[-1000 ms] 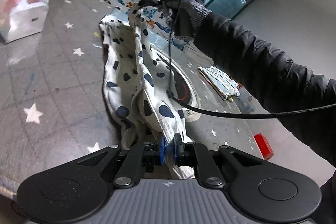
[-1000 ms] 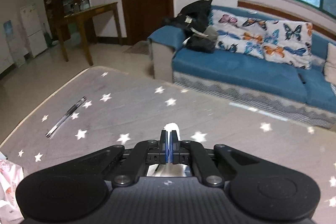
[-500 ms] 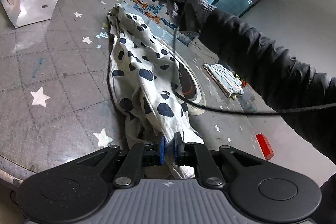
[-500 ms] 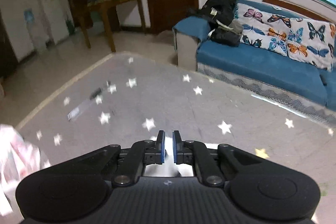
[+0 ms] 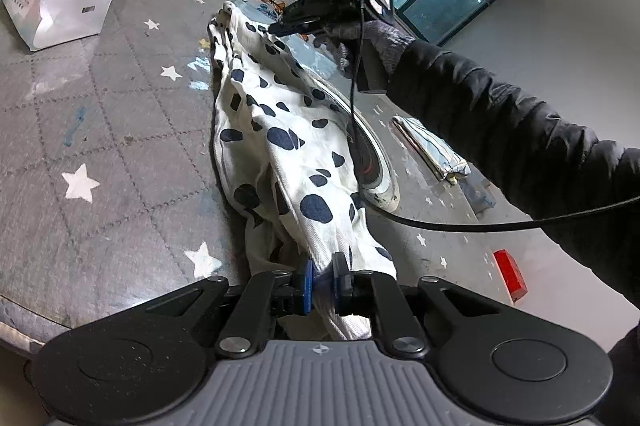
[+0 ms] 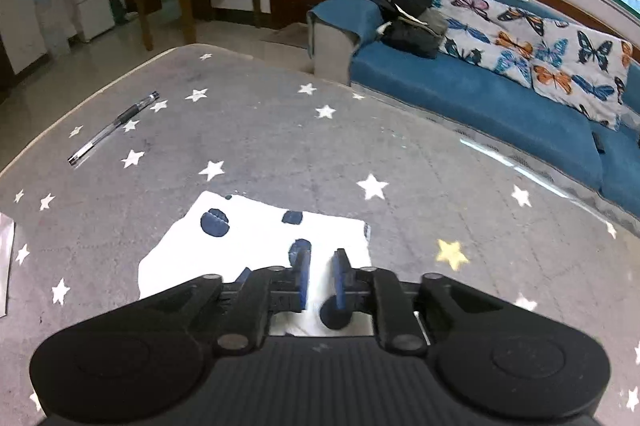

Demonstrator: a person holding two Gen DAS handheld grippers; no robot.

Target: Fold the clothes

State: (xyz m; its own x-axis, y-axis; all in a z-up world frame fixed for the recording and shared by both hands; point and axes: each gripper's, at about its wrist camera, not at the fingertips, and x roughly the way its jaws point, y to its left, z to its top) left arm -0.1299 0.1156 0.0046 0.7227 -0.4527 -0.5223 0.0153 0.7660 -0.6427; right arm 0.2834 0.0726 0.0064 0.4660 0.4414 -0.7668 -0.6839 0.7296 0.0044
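With the left gripper (image 5: 323, 276) pinched on the spotted garment (image 5: 280, 130) and the right gripper (image 6: 321, 276) just parted above its far end, bunching is risked if that end is dragged.

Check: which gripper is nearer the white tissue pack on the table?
Right, as far as the left wrist view shows. The right gripper hovers over the spotted garment's far end, across a strip of table from the tissue pack. The left gripper clamps the garment's near end, farther away.
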